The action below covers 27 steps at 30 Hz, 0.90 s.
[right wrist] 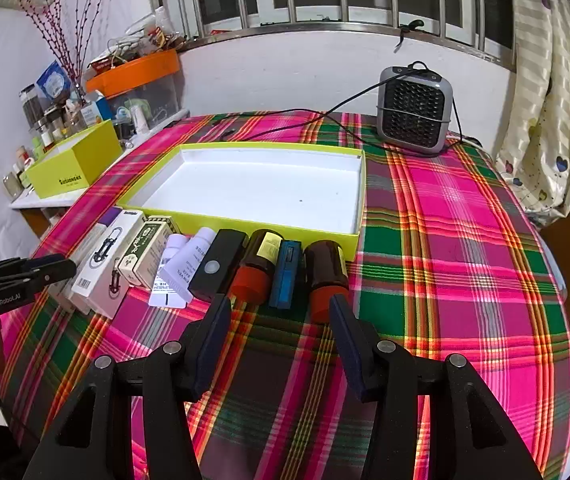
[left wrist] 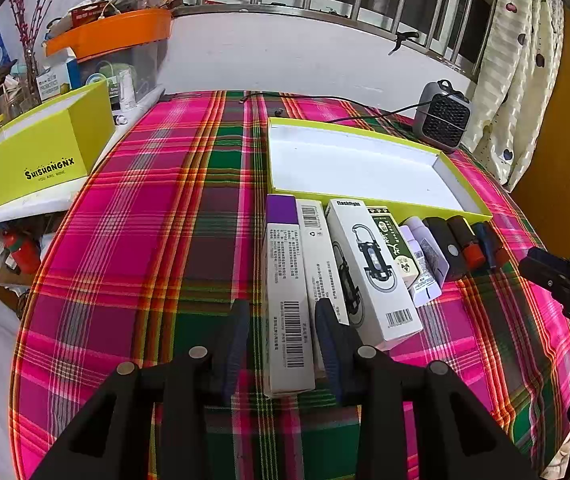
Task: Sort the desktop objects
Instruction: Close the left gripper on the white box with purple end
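Observation:
A row of small items lies on the plaid tablecloth in front of an empty yellow-green tray (left wrist: 349, 160) (right wrist: 261, 184). My left gripper (left wrist: 283, 314) is open, its fingers on either side of the near end of a purple-and-white box (left wrist: 287, 300). Right of that box lie a white barcode box (left wrist: 317, 240), a flashlight box (left wrist: 373, 268) (right wrist: 103, 264) and a green box (right wrist: 147, 254). My right gripper (right wrist: 281, 306) is open and holds nothing. It sits just short of a blue item (right wrist: 285, 276) that lies between two brown red-capped bottles (right wrist: 257, 268) (right wrist: 327, 276).
White tubes (right wrist: 181, 268) and a black box (right wrist: 217, 264) fill the middle of the row. A grey heater (right wrist: 415, 108) with its cable stands at the back right. A yellow-green box (left wrist: 33, 156) rests on a cluttered shelf to the left, below an orange-lidded bin (left wrist: 113, 32).

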Each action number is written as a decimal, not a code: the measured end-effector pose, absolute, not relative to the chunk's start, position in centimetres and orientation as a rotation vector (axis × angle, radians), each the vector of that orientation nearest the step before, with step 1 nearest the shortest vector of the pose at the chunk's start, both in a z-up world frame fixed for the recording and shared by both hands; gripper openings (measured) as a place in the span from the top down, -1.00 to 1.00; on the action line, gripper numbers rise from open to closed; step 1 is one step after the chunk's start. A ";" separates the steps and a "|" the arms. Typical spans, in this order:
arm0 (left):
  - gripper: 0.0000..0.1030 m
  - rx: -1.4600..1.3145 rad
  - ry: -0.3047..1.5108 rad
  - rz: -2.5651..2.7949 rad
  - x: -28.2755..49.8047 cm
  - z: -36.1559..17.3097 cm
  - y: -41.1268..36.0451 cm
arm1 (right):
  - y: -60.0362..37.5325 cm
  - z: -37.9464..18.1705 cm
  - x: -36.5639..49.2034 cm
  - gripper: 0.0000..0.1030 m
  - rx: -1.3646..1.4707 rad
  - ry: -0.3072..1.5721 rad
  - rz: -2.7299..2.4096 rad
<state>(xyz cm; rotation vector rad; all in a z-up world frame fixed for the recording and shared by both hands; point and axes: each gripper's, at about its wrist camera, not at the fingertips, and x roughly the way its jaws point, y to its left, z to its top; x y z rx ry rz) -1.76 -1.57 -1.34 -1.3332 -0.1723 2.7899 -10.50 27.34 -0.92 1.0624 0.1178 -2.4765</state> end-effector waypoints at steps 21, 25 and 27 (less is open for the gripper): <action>0.32 -1.330 -0.167 2.794 -2.2 -1.3 -1.7 | 27.4 -0.8 -10.8 -0.02 1.068 0.117 -2.481; 0.32 -1.329 -0.174 2.787 -2.4 -1.4 -1.7 | 27.5 -0.9 -11.1 -0.02 1.076 0.116 -2.484; 0.32 -1.329 -0.173 2.785 -2.5 -1.4 -1.7 | 27.5 -0.9 -11.3 -0.02 1.077 0.115 -2.486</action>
